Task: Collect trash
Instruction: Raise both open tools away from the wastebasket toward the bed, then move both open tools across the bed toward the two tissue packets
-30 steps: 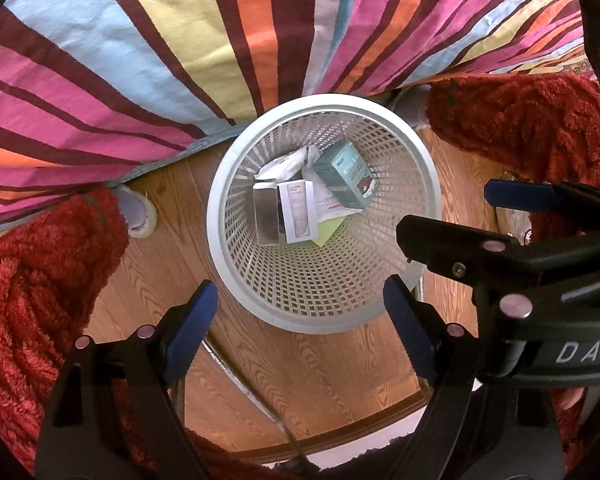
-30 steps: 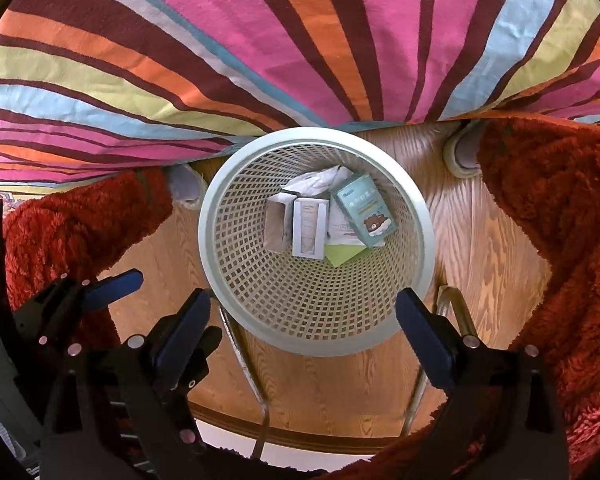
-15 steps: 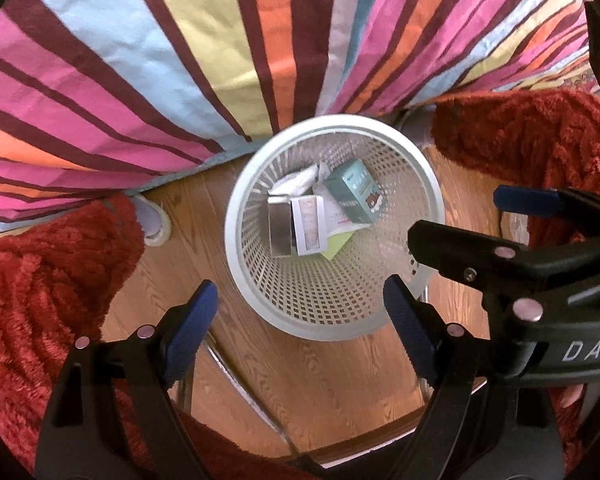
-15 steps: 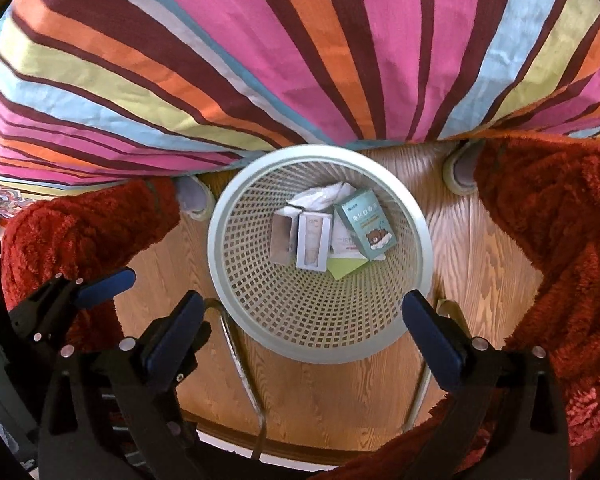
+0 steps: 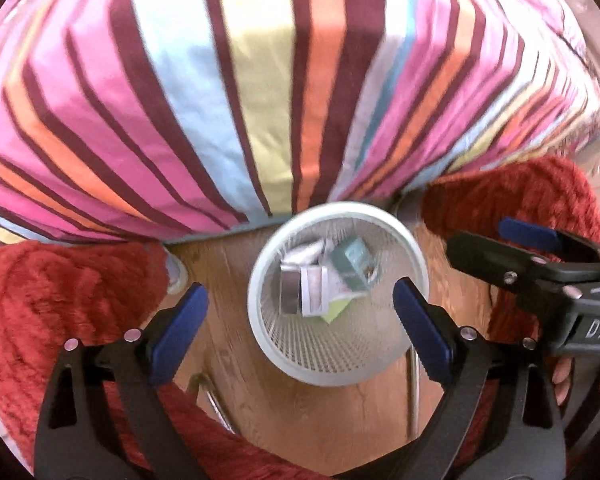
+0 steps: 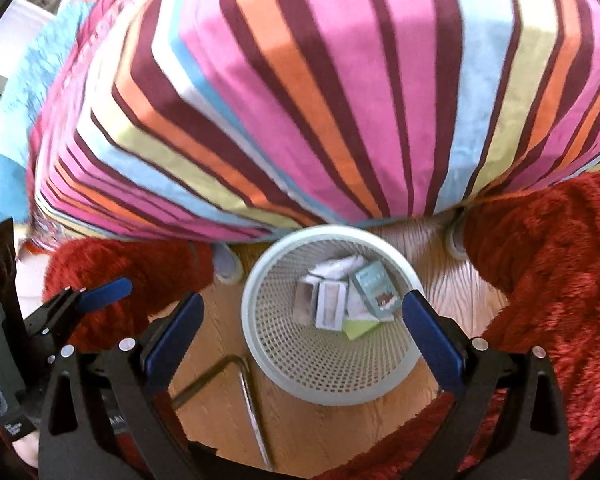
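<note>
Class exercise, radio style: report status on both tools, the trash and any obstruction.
Left tool opening, nothing between its jaws; right tool open, empty. Trash boxes lie inside white basket. Nothing blocking basket mouth; striped cloth hangs behind it.

boxes (image 6: 342, 304) in basket (image 6: 256, 344) | basket on floor (image 6: 300, 432) | cloth (image 6: 320, 100) behind

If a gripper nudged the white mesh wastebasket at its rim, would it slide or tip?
The wastebasket looks like thin perforated plastic holding only a few small cartons, so probably light. On smooth wood flooring it would likely slide; its narrower base might let it tip.
</note>
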A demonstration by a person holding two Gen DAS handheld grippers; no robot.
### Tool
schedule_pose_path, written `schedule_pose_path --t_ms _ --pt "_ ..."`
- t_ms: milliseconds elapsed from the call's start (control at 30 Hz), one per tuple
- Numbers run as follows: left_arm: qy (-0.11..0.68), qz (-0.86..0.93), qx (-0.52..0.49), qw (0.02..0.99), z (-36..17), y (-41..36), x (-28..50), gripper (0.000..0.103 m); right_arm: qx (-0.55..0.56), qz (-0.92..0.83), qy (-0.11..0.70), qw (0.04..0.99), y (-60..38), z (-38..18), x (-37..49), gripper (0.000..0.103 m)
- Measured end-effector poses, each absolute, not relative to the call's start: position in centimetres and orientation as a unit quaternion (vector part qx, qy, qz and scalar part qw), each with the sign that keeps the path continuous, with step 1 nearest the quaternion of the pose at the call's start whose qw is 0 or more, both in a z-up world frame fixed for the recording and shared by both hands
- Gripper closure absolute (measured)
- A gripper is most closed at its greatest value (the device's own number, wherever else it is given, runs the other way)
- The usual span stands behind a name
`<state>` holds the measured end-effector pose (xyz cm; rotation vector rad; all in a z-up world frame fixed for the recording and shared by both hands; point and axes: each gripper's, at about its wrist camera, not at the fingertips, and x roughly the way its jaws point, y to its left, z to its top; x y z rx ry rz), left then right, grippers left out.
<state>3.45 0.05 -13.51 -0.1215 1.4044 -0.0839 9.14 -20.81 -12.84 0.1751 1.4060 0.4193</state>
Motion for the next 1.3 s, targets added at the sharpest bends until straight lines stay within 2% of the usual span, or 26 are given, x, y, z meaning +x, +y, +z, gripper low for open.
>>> schedule_pose_path --t_ms 500,767,1300 --pt "0.554 0.017 -0.084 0.828 -6.0 3.0 7.6 0.012 0.065 0.195 0.513 0.833 -21.7 -6.3 12.2 0.008" --pt "0.524 0.016 -0.086 0.847 -3.4 3.1 11.1 0.012 0.032 0.192 0.453 0.87 -22.0 -4.8 14.5 0.008" --pt "0.502 0.019 -0.103 0.859 -1.9 2.6 19.8 0.012 0.036 0.16 0.423 0.891 -22.8 -3.3 22.1 0.008"
